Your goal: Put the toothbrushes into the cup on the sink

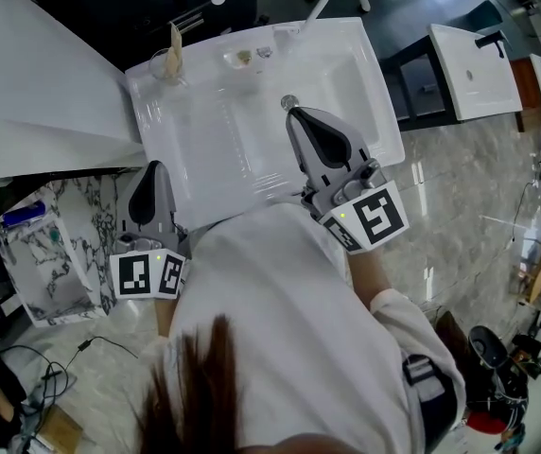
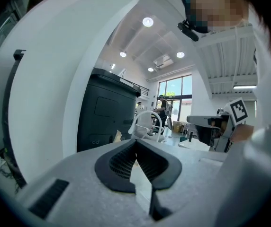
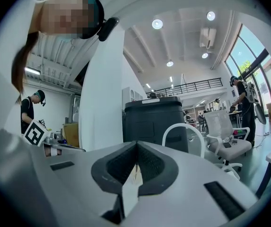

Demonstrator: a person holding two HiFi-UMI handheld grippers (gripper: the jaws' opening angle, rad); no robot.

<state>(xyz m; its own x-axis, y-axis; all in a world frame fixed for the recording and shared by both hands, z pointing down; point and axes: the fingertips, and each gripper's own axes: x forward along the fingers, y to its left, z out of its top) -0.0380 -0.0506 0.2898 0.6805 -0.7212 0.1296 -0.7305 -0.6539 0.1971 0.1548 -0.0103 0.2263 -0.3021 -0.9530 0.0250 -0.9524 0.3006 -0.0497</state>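
Head view, left to right. Left tool (image 1: 154,170): held just outside the front-left rim of the sink (image 1: 365,74), tip pointing toward the back. In the left gripper view its jaws (image 2: 135,145) are fully together with nothing between the pads. Cup (image 1: 167,64): upright on the sink's back-left corner, well apart from both tools; a tan handle (image 1: 176,41) stands in it and rises above the rim. Whether it carries bristles cannot be told. Drain (image 1: 289,101): in the basin, toward the back. Right tool (image 1: 295,113): over the basin, tip just beside the drain. In the right gripper view its jaws (image 3: 136,148) are likewise fully together and empty. A second sink (image 1: 469,69) stands well apart at far right.
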